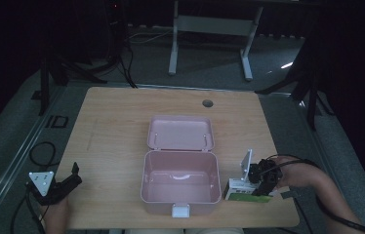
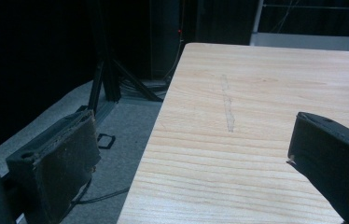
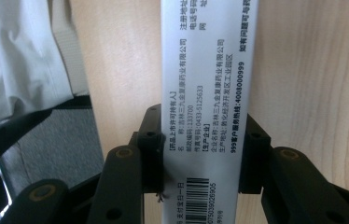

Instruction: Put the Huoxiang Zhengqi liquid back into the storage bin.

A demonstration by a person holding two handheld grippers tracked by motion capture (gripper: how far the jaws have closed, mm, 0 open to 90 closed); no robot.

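Pink case (image 1: 180, 183) sits open at table centre, lid (image 1: 180, 132) flat behind it, tray empty as far as I can see. Right gripper (image 1: 257, 187) has a white-and-green box (image 1: 241, 191) pinched across its narrow width; in the right gripper view both pads press the box's (image 3: 208, 93) printed white face from either side, and its long axis runs straight out away from the jaws. Box is just beside the case's right wall, low over the table (image 1: 112, 126), touching or not I can't tell.

Key relation: case opening lies to the left of the held box, so my read is the next move is lift and carry left over the rim, then lower in. Right hand is the near one.

Left gripper (image 1: 66, 185) rests at the table's left front corner, well apart from the case, jaws spread with nothing between them.
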